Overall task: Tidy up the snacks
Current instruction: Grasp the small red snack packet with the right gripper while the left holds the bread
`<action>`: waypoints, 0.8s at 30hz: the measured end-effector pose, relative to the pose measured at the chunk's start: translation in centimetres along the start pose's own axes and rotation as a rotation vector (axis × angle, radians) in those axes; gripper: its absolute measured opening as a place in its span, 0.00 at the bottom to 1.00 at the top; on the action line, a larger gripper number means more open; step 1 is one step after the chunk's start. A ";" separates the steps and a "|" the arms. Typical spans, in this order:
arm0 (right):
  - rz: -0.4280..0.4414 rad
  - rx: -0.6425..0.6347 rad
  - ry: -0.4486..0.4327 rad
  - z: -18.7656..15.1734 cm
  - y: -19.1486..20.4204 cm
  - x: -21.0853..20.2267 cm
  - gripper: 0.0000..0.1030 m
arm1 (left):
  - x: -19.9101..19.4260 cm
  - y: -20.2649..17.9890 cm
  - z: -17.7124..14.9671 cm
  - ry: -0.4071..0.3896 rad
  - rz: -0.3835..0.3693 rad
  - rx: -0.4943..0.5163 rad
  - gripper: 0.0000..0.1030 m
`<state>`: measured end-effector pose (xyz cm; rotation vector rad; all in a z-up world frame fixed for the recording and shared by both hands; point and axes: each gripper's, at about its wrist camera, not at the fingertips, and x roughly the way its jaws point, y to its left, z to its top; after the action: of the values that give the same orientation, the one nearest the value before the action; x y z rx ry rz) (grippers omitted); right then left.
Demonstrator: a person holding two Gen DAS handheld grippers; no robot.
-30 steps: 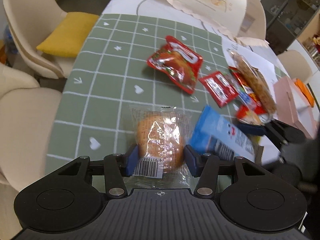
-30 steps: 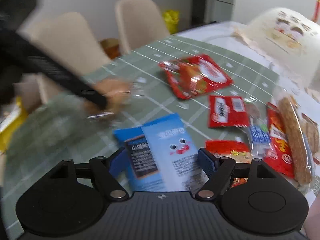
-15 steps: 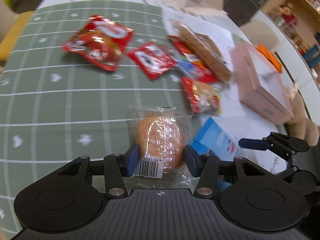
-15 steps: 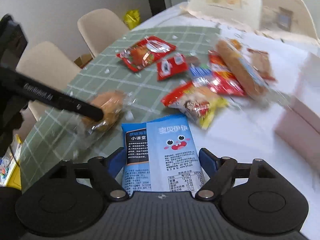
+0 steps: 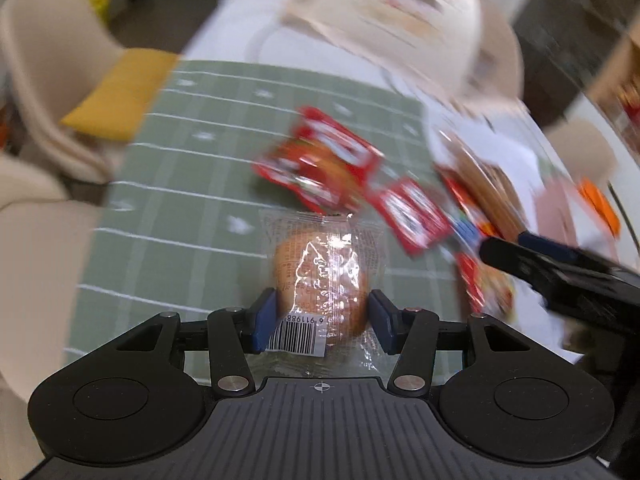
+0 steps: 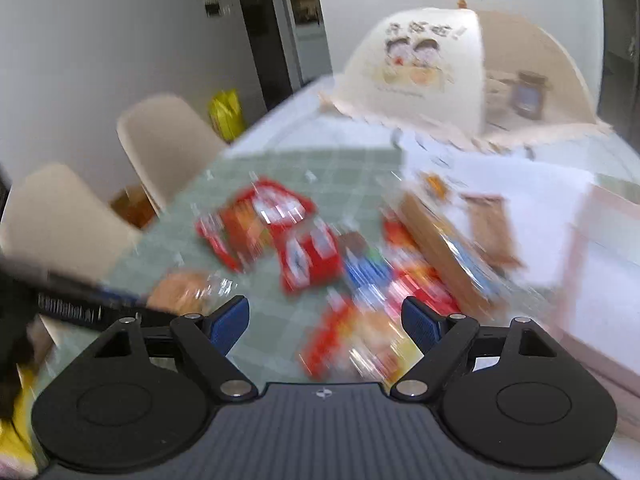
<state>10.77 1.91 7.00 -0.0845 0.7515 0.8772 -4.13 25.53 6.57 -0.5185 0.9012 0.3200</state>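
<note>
My left gripper [image 5: 322,322] is shut on a round orange bun in a clear wrapper [image 5: 320,276], held above the green checked table mat [image 5: 192,184]. The bun also shows in the right wrist view [image 6: 188,290], at the left. My right gripper [image 6: 326,320] is open and empty above the mat. Red snack packets [image 5: 320,164] [image 6: 256,220] lie in the middle of the mat. Smaller red packets [image 6: 308,256], a blue one [image 6: 364,270] and long brown biscuit packs [image 6: 444,244] lie to their right, blurred.
A pink box [image 6: 600,248] stands at the right on the white tablecloth. A cream food cover with a cartoon print [image 6: 420,68] stands at the far end. Beige chairs [image 6: 164,140] line the left side, one with a yellow cushion [image 5: 120,92].
My right gripper has let go of the blue packet, which is out of view, and has swung back over the snacks. My left gripper has kept the bun and swung back left.
</note>
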 end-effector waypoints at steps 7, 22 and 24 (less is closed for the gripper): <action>-0.138 0.244 0.100 1.6 -0.3 9.9 0.82 | -1.1 2.6 -1.0 0.015 -0.009 -0.070 0.53; -0.012 -0.158 0.224 -1.2 1.4 6.3 0.27 | 0.3 -0.3 -2.8 0.090 -0.136 0.010 0.53; 0.027 -0.170 0.243 -1.4 1.5 5.6 0.27 | 0.4 -0.5 -2.9 0.094 -0.137 0.014 0.53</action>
<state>11.12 6.08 2.78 -0.3379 0.9047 0.9660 -5.60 23.51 4.94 -0.5831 0.9533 0.1660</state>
